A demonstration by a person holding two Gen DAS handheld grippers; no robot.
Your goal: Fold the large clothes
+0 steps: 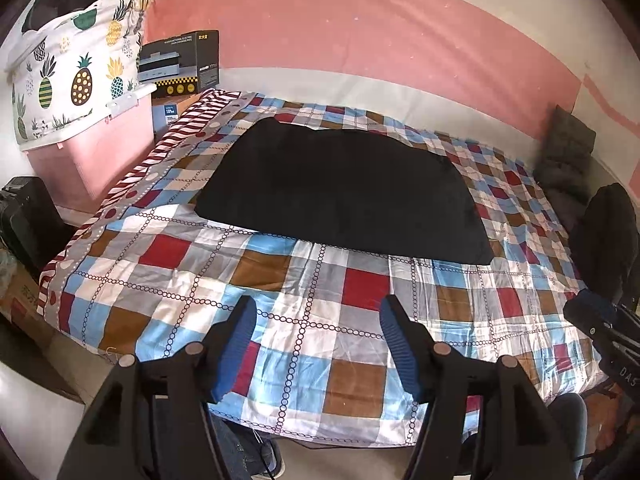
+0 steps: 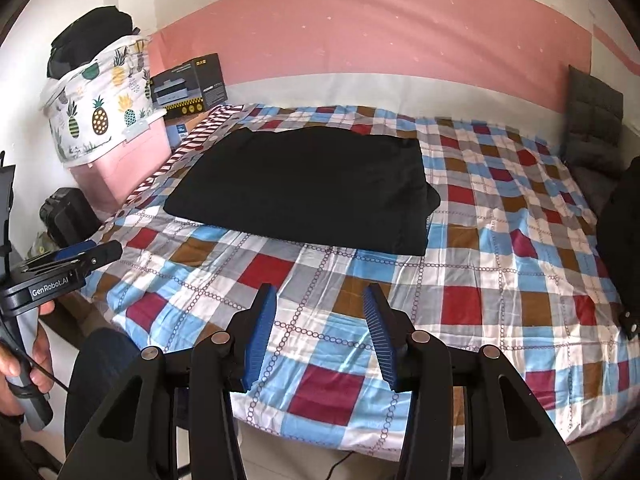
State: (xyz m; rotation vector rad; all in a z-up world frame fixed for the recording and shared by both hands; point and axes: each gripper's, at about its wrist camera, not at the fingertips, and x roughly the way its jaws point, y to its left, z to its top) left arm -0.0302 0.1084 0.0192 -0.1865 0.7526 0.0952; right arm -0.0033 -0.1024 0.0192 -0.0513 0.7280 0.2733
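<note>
A black garment [image 1: 340, 192] [image 2: 304, 188] lies folded into a flat rectangle in the middle of the bed, on a checked sheet [image 1: 280, 320] [image 2: 500, 280]. My left gripper [image 1: 318, 312] hangs open over the near edge of the bed, well short of the garment, with only sheet showing between its blue pads. My right gripper [image 2: 320, 300] is open too, likewise above the near edge and apart from the garment. Each gripper shows at the side of the other's view, the right gripper [image 1: 600, 320] at the right and the left gripper [image 2: 76, 256] held by a hand at the left.
A pink storage box [image 1: 92, 160] topped by a pineapple-print bag [image 1: 76, 76] stands left of the bed, with a dark carton [image 1: 180, 64] behind it. A grey cushion [image 2: 592, 120] leans at the far right. A dark jacket [image 2: 624, 240] hangs at the right edge. Floor [image 2: 320, 456] shows below the bed.
</note>
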